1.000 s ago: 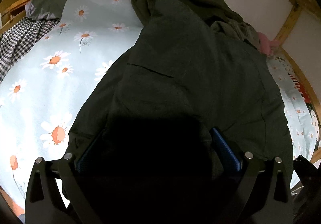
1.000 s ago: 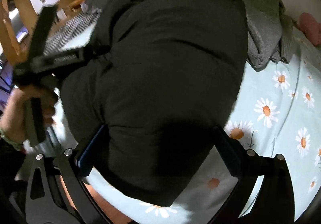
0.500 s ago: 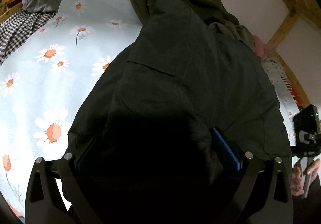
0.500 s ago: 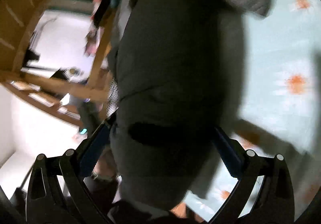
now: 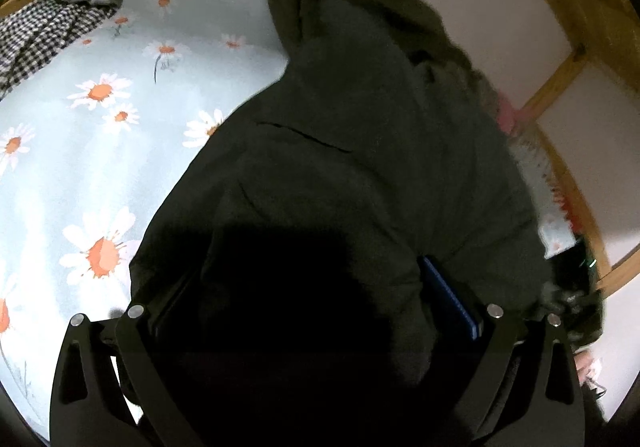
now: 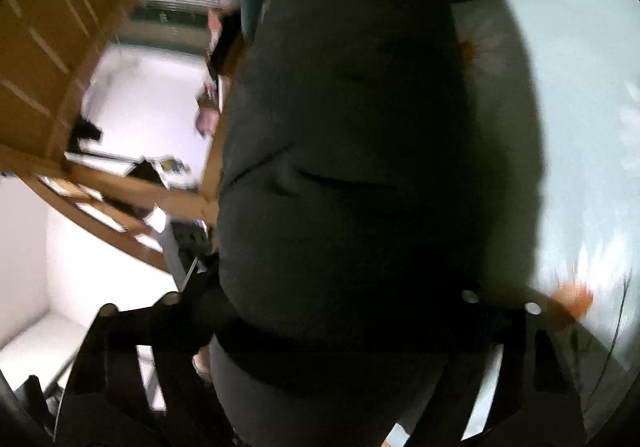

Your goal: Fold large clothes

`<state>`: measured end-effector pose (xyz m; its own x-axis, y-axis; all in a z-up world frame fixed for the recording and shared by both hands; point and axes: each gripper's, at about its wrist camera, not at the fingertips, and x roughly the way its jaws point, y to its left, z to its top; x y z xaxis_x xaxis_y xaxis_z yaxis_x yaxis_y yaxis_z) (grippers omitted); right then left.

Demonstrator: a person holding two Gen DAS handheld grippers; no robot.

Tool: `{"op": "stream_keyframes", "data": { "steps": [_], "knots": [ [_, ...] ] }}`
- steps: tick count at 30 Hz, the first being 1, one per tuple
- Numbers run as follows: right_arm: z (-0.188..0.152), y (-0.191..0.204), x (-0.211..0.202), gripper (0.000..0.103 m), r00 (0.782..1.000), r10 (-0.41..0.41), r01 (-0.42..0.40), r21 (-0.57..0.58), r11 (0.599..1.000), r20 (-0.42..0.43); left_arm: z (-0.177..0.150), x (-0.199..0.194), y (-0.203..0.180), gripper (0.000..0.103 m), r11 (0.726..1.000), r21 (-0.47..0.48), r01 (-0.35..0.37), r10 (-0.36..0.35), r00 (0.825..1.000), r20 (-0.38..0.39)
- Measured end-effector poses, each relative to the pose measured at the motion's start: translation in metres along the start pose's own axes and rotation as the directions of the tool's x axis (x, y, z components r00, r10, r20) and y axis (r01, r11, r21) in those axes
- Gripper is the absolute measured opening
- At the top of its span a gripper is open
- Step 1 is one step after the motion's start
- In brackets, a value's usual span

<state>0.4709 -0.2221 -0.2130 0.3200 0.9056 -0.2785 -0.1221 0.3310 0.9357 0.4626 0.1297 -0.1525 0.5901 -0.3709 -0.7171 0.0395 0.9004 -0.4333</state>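
Dark green garment (image 5: 360, 167) fills left gripper (image 5: 312, 299) on daisy sheet (image 5: 100, 127).

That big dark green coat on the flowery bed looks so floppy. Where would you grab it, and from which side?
Best by the thick near hem of the dark green coat, coming in low from the bed's near edge, one gripper toward each corner. The fabric bunches there into a fold that fingers can close around, while the middle lies flat on the daisy sheet. The left gripper already has cloth between its fingers.

A bed (image 5: 80, 175) in a pale-blue daisy sheet carries a dark green jacket (image 5: 360, 151) and checked cloth (image 5: 36, 35)
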Motion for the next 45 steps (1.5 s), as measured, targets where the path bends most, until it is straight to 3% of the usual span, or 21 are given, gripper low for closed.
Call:
{"op": "stream_keyframes", "data": {
  "steps": [3, 7, 10, 13, 15, 16, 18, 19, 23, 25, 27, 29, 31, 34, 37, 38, 39, 40, 43, 44, 45],
  "knots": [
    [-0.013, -0.007, -0.002, 0.073, 0.998, 0.037, -0.039, 0.045, 0.998, 0.059, -0.010, -0.042, -0.003, 0.098, 0.995, -0.036, 0.090, -0.085, 0.991, 0.105],
    [-0.024, -0.003, -0.001, 0.073, 0.996, 0.054, -0.060, 0.071, 0.996, 0.075, -0.043, -0.092, 0.021, 0.098, 0.947, -0.242, 0.213, -0.147, 0.953, 0.263],
    [-0.029, -0.001, 0.002, 0.073, 0.996, 0.053, -0.060, 0.088, 0.994, 0.077, -0.080, -0.110, 0.047, 0.098, 0.853, -0.434, 0.289, -0.144, 0.931, 0.336],
    [-0.033, -0.004, -0.001, 0.073, 0.994, 0.069, -0.080, 0.119, 0.990, 0.089, -0.111, -0.106, 0.063, 0.098, 0.769, -0.567, 0.295, -0.133, 0.942, 0.309],
    [-0.034, -0.007, -0.002, 0.073, 0.993, 0.072, -0.083, 0.128, 0.988, 0.090, -0.131, -0.095, 0.067, 0.098, 0.709, -0.614, 0.347, -0.181, 0.931, 0.317],
    [-0.035, -0.008, -0.005, 0.073, 0.993, 0.072, -0.083, 0.128, 0.988, 0.089, -0.138, -0.082, 0.066, 0.098, 0.657, -0.633, 0.410, -0.263, 0.911, 0.318],
    [-0.036, -0.014, -0.010, 0.073, 0.994, 0.072, -0.083, 0.130, 0.988, 0.083, -0.144, -0.063, 0.062, 0.098, 0.562, -0.642, 0.521, -0.395, 0.851, 0.346],
    [-0.037, -0.015, -0.012, 0.073, 0.994, 0.071, -0.081, 0.133, 0.988, 0.081, -0.146, -0.055, 0.057, 0.098, 0.532, -0.639, 0.556, -0.435, 0.827, 0.357],
    [-0.044, -0.022, -0.019, 0.073, 0.995, 0.064, -0.074, 0.141, 0.987, 0.077, -0.146, -0.048, 0.051, 0.098, 0.547, -0.601, 0.583, -0.398, 0.812, 0.427],
    [-0.048, -0.025, -0.022, 0.073, 0.996, 0.059, -0.069, 0.145, 0.987, 0.067, -0.145, -0.045, 0.050, 0.098, 0.563, -0.589, 0.580, -0.398, 0.815, 0.422],
    [-0.053, -0.026, -0.024, 0.073, 0.996, 0.066, -0.075, 0.162, 0.984, 0.061, -0.140, -0.043, 0.043, 0.098, 0.646, -0.547, 0.532, -0.393, 0.846, 0.359],
    [-0.057, -0.030, -0.027, 0.073, 0.992, 0.098, -0.111, 0.193, 0.975, 0.075, -0.138, -0.047, 0.043, 0.098, 0.674, -0.531, 0.513, -0.382, 0.858, 0.343],
    [-0.058, -0.036, -0.028, 0.073, 0.986, 0.137, -0.155, 0.234, 0.960, 0.093, -0.143, -0.044, 0.044, 0.098, 0.655, -0.563, 0.504, -0.386, 0.864, 0.323],
    [-0.059, -0.041, -0.030, 0.073, 0.981, 0.160, -0.183, 0.259, 0.948, 0.106, -0.169, -0.036, 0.045, 0.098, 0.561, -0.663, 0.496, -0.438, 0.857, 0.270],
    [-0.059, -0.040, -0.030, 0.073, 0.985, 0.149, -0.165, 0.240, 0.957, 0.083, -0.180, -0.031, 0.046, 0.098, 0.456, -0.694, 0.557, -0.488, 0.808, 0.328],
    [-0.059, -0.038, -0.028, 0.073, 0.988, 0.140, -0.152, 0.228, 0.962, 0.068, -0.179, -0.032, 0.046, 0.098, 0.404, -0.684, 0.608, -0.495, 0.774, 0.396],
    [-0.060, -0.035, -0.027, 0.073, 0.991, 0.127, -0.134, 0.213, 0.968, 0.047, -0.176, -0.035, 0.045, 0.098, 0.375, -0.673, 0.638, -0.482, 0.754, 0.446],
    [-0.062, -0.033, -0.025, 0.073, 0.993, 0.117, -0.121, 0.203, 0.972, 0.034, -0.174, -0.037, 0.044, 0.098, 0.378, -0.670, 0.639, -0.471, 0.755, 0.456],
    [-0.066, -0.030, -0.019, 0.072, 0.997, 0.079, -0.077, 0.174, 0.982, -0.002, -0.166, -0.046, 0.038, 0.098, 0.441, -0.616, 0.652, -0.451, 0.755, 0.476],
    [-0.067, -0.031, -0.019, 0.072, 0.997, 0.077, -0.074, 0.174, 0.982, -0.006, -0.164, -0.051, 0.034, 0.098, 0.478, -0.587, 0.653, -0.453, 0.756, 0.472],
    [-0.068, -0.033, -0.018, 0.072, 0.997, 0.073, -0.070, 0.171, 0.983, -0.011, -0.162, -0.054, 0.030, 0.098, 0.533, -0.564, 0.631, -0.448, 0.776, 0.444]
  ]
}}
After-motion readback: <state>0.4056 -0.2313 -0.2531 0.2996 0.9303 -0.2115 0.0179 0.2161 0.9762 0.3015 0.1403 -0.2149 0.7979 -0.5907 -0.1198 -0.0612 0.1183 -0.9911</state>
